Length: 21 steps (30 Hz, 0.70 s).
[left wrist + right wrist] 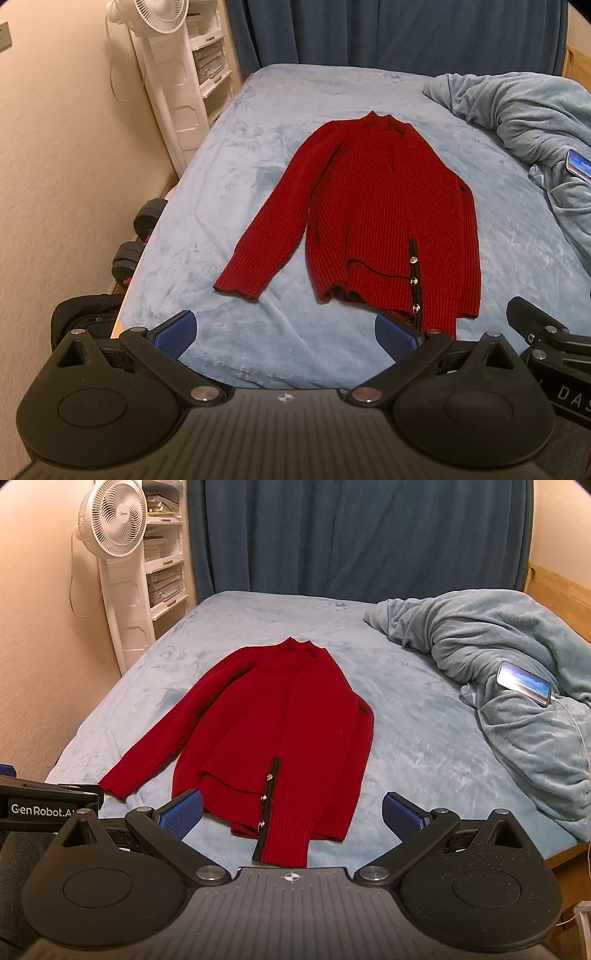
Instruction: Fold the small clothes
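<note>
Blue bed (229,192), red sweater (384,221) lengthwise ahead, hem nearest right gripper (291,814), both it and left gripper (284,334) spread, empty

The sweater (384,218) is showing deep red ribbed knit, with a black placket (267,805) carrying pale shiny buttons. The bed cover (406,716) is looking pale blue and plushy, the blanket (517,646) a greyer blue. The curtain (351,531) is hanging dark blue. The fan (110,517) is gleaming white. Both grippers' pads (177,332) are showing blue on black bodies.
</note>
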{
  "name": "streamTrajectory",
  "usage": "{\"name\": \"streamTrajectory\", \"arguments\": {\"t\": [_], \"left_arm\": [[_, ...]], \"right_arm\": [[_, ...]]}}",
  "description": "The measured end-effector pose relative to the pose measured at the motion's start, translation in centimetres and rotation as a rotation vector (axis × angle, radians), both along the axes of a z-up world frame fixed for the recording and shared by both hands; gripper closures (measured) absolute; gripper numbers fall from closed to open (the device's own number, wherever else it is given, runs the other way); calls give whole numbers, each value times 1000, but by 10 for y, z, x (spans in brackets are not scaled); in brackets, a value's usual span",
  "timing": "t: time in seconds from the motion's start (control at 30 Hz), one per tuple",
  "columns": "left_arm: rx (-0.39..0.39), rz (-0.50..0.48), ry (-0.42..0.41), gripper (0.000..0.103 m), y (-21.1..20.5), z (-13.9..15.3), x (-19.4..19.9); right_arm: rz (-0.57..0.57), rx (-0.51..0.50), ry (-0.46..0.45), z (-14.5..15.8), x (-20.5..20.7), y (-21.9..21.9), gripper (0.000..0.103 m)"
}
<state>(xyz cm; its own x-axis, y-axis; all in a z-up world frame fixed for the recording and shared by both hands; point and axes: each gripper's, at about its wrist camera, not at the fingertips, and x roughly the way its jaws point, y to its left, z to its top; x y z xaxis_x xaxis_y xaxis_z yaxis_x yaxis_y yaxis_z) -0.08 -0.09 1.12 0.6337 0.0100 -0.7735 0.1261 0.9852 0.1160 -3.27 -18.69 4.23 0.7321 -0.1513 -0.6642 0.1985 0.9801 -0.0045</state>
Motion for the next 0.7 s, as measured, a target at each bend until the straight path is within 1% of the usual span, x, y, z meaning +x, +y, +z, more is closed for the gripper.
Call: {"name": "streamTrajectory", "arguments": {"t": [0.47, 0.7], "left_arm": [[1, 1, 1, 0, 0, -1, 0], [8, 0, 5, 0, 0, -9, 3]], "right_arm": [[-3, 6, 5, -4, -1, -1, 1], [7, 3, 13, -6, 2, -1, 1]]}}
